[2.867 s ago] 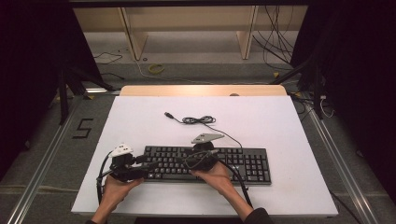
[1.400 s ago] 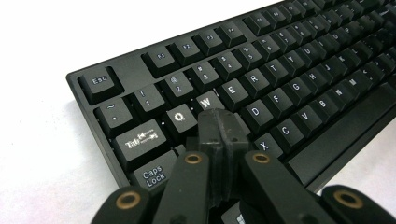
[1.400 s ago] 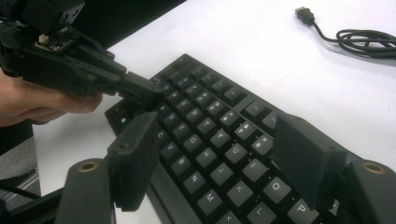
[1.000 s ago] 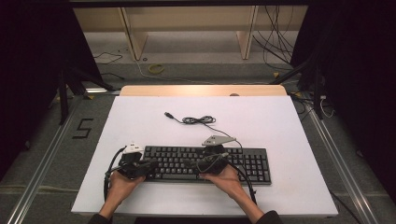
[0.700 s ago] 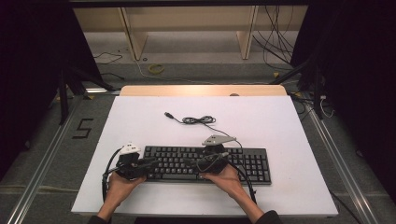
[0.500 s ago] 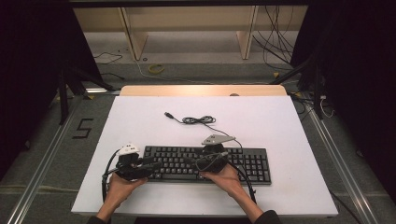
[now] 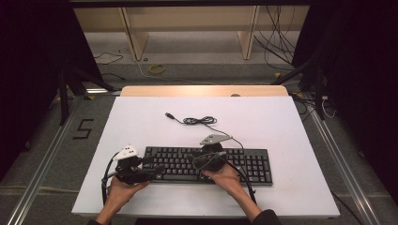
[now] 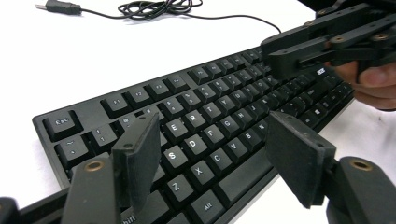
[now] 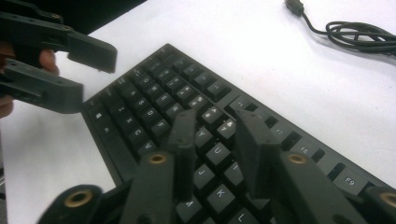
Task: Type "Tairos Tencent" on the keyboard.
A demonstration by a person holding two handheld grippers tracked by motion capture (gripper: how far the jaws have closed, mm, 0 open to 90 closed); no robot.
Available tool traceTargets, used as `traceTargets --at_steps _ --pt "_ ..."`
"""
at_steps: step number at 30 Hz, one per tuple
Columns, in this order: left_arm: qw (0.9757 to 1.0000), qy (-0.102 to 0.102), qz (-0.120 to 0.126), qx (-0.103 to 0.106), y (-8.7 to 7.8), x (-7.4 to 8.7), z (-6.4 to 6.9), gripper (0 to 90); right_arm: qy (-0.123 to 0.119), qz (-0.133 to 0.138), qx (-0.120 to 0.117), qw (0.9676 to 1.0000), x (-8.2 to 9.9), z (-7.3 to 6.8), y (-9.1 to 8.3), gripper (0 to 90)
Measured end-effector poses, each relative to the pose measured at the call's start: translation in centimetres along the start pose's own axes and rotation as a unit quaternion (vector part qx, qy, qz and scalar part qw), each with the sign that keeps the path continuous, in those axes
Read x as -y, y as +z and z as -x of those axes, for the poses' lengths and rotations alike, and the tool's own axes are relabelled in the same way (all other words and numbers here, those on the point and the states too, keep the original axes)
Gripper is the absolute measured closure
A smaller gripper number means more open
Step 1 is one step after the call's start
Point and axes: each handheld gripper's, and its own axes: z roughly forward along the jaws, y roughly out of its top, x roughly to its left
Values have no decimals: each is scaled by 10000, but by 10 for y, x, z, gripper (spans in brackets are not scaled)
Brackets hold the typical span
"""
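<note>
The left tongs [image 8: 210,158] had just been opening and hovered apart over the keyboard [image 7: 206,164], nothing between them. The right tongs [image 9: 212,144] had just been closing over its middle keys, gripping nothing. The keyboard lay near the worktop's [image 7: 281,117] front edge. Key-pressing seemed underway; the next press needs a careful descent.

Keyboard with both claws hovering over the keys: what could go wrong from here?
The right claw, whose jaws have just been closing, may pinch or snag a keycap on the keyboard. The left claw, which has just been opening with nothing between its jaws, could press neighbouring keys by accident.
</note>
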Motion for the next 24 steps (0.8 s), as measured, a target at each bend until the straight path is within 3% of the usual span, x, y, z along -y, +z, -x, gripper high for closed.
traceTargets --at_steps 15,24 --pt "9999 -14 111 52 -5 2 5 325 -72 -245 132 9996 -4 1 13 893" --pt "9999 -3 116 73 -6 4 6 306 -96 -464 294 9984 -2 4 17 900"
